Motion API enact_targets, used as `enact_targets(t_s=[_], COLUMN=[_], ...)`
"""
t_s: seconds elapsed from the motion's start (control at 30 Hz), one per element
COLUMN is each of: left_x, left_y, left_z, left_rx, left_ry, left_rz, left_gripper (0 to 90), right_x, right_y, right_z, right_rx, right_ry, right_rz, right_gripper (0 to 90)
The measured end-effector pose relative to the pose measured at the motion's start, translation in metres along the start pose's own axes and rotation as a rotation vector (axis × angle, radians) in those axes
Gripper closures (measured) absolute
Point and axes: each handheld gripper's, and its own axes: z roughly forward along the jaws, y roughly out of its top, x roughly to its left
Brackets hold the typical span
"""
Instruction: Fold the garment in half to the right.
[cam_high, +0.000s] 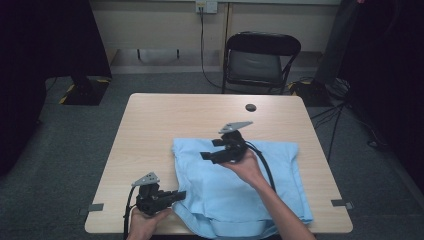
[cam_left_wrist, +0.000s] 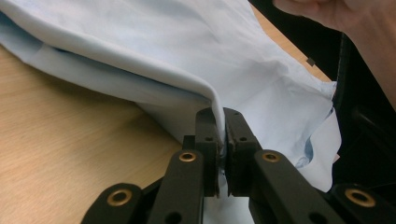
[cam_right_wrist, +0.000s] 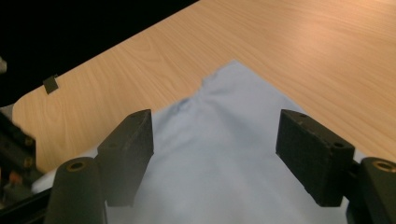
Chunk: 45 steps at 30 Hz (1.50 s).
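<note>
The left gripper (cam_left_wrist: 222, 140), held low at the table's near edge, has its jaws pressed together on a fold of the light-blue cloth garment (cam_high: 235, 185), which spreads away from it across the pale wooden table (cam_high: 160, 125). The right gripper (cam_high: 212, 149) is raised above the garment's far part, jaws spread wide with nothing between them; the cloth lies directly beneath it.
</note>
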Motion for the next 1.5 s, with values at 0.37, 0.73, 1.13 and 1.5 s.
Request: enact_targets(t_s=[0.37,0.73,1.13,1.5], left_x=[-0.002,0.0,0.005,0.009], left_y=[0.001,0.0,0.0,0.0], left_z=[0.007,0.013,0.014,0.012], left_rx=[0.024,0.051,0.055,0.05], left_ry=[-0.012,-0.016,0.002,0.016], left_rz=[0.027,0.032,0.016,0.002], left_gripper=[85.8,85.8,85.8,85.8], right_x=[0.016,-0.002,-0.001,-0.005], right_y=[0.036,0.03,0.023,0.024], right_z=[0.111,0.164,0.176,0.17], right_rx=[0.141,0.201,0.236,0.241], right_ry=[-0.029,-0.142,-0.234,-0.227], right_rz=[-0.04,-0.026,-0.078,-0.075], right_gripper=[27.3,36.8,54.0,83.7])
